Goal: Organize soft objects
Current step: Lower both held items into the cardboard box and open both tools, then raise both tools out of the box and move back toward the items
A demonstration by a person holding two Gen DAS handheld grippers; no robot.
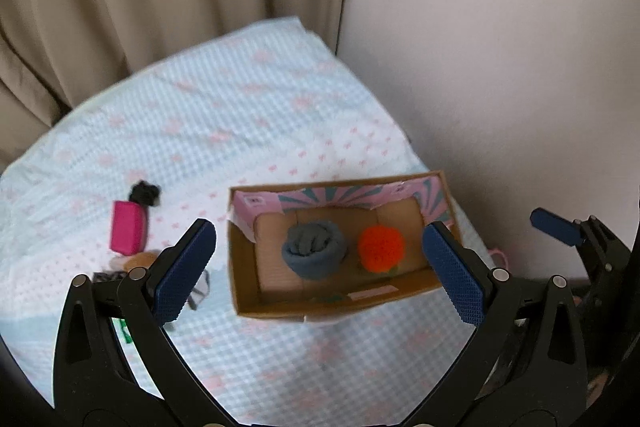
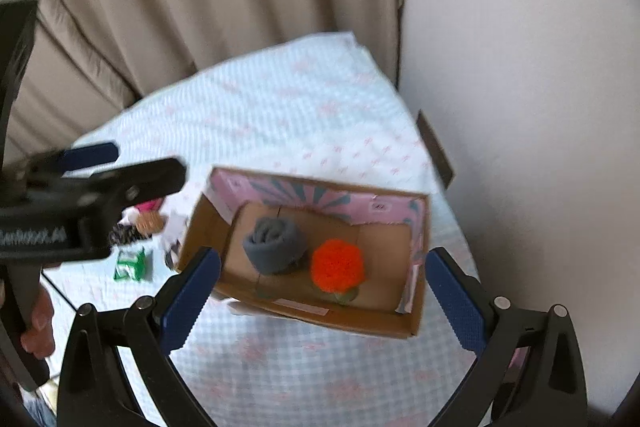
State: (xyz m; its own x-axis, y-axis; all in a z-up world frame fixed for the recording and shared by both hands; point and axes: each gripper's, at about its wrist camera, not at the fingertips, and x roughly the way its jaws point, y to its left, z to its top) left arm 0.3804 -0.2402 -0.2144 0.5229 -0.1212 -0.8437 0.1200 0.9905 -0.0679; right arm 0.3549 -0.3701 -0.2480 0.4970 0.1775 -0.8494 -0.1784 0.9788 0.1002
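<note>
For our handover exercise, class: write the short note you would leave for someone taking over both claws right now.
Left claw: open, empty, held above the bed.
Right claw: open, empty, over the box's near edge.
Box sits on the bedspread.
Done: grey roll and orange ball lie side by side in the box.
Left: pink block, black item, a tan item, a patterned piece partly hidden by the left claw, and a green packet all lie loose left of the box. Pack the soft ones next, probably with the left claw, which is on that side.

Left tool [image 1: 320,273] and right tool [image 2: 322,293] both gape wide, empty.
</note>
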